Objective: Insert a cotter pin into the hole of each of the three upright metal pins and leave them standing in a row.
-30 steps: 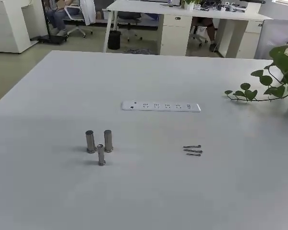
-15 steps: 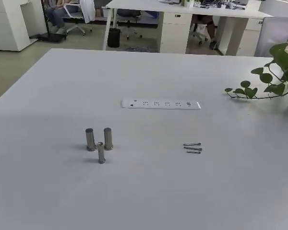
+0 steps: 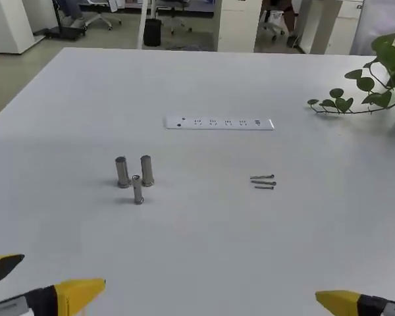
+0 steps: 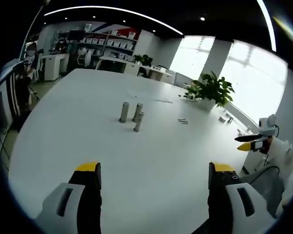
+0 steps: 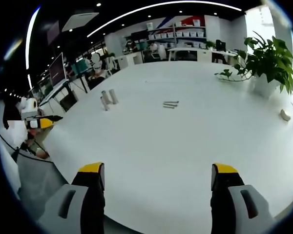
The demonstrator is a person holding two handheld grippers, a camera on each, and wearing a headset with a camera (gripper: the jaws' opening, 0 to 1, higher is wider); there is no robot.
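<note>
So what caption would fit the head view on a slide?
Open left gripper and right gripper hover before three upright metal pins and three loose cotter pins on a white table.

Bright, even daylight fills the room and the white desk (image 3: pixel 204 243) reflects it without hard glare. The windows (image 4: pixel 244 73) in the left gripper view are blown out to white. The metal pins (image 3: pixel 135 174) cast only faint, soft shadows. Both gripper views bend strongly toward their edges, curving the ceiling light strips (image 5: pixel 151 9). The head view is slightly soft.
</note>
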